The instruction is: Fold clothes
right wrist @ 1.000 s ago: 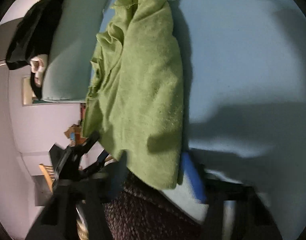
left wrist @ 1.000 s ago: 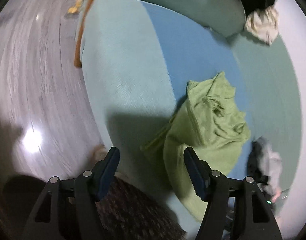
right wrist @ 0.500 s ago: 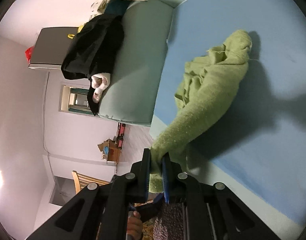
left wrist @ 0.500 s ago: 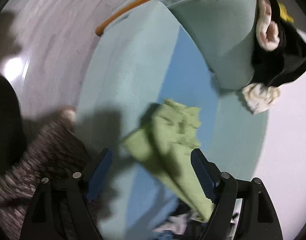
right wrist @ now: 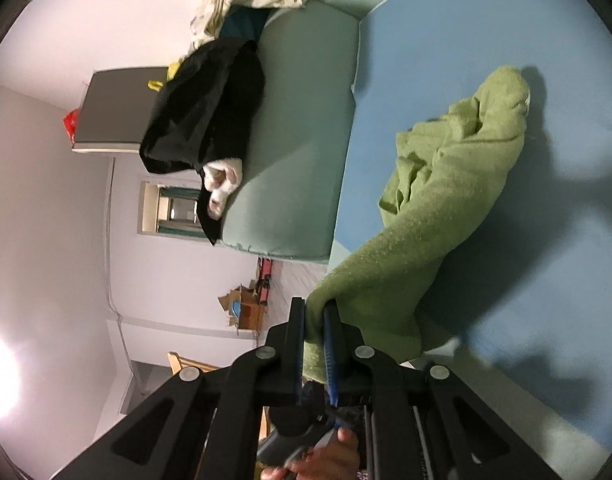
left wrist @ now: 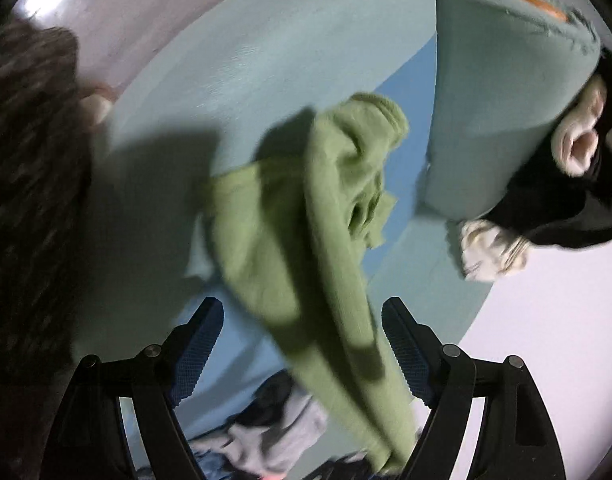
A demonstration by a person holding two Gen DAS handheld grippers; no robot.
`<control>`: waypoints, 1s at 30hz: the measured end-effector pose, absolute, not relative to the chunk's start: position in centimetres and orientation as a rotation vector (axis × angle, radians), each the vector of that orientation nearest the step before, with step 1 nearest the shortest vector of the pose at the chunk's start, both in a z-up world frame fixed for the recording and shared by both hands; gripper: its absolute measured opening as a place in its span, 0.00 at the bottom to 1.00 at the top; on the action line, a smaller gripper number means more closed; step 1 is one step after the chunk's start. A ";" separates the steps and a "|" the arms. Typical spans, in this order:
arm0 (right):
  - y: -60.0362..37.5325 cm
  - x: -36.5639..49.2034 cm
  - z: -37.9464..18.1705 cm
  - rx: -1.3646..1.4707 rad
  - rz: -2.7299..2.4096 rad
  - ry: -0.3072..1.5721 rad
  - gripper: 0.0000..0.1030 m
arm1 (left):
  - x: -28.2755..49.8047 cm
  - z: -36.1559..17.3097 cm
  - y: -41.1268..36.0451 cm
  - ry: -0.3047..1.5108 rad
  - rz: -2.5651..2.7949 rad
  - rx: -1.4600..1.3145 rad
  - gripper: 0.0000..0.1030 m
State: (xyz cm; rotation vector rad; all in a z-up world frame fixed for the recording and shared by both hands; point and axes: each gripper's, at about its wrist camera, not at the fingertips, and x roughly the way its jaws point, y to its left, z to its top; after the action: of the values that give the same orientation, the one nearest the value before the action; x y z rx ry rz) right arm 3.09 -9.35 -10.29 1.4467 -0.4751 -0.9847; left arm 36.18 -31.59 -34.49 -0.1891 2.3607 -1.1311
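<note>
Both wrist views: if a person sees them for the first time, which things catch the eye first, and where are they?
The green cloth stands out most: it lies crumpled on the blue sheet, with one end pinched in the shut right gripper. The left gripper is open, its fingers on either side of the cloth without touching it. A black garment hangs over the pale green cushion behind.

Teal sofa [right wrist: 298,128], cardboard box [right wrist: 246,308], wooden chair [right wrist: 186,362]
</note>
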 end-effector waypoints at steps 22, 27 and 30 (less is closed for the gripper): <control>-3.4 3.8 -20.1 1.812 -0.822 -0.667 0.56 | 32.4 -15.3 -35.0 2.130 -1.980 0.087 0.10; -3.8 5.7 -14.4 1.567 -0.796 -0.539 0.65 | 32.3 -8.7 -33.0 2.067 -2.231 0.033 0.10; -2.9 6.2 -10.3 1.388 -0.762 -0.548 0.76 | 32.5 -5.9 -31.7 2.061 -2.335 -0.020 0.10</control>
State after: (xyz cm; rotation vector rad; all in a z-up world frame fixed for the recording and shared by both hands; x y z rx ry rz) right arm 6.15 -2.85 -10.32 1.3881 -0.5485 -0.7622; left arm 32.49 -31.69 -5.88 -0.0197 2.0611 -2.3354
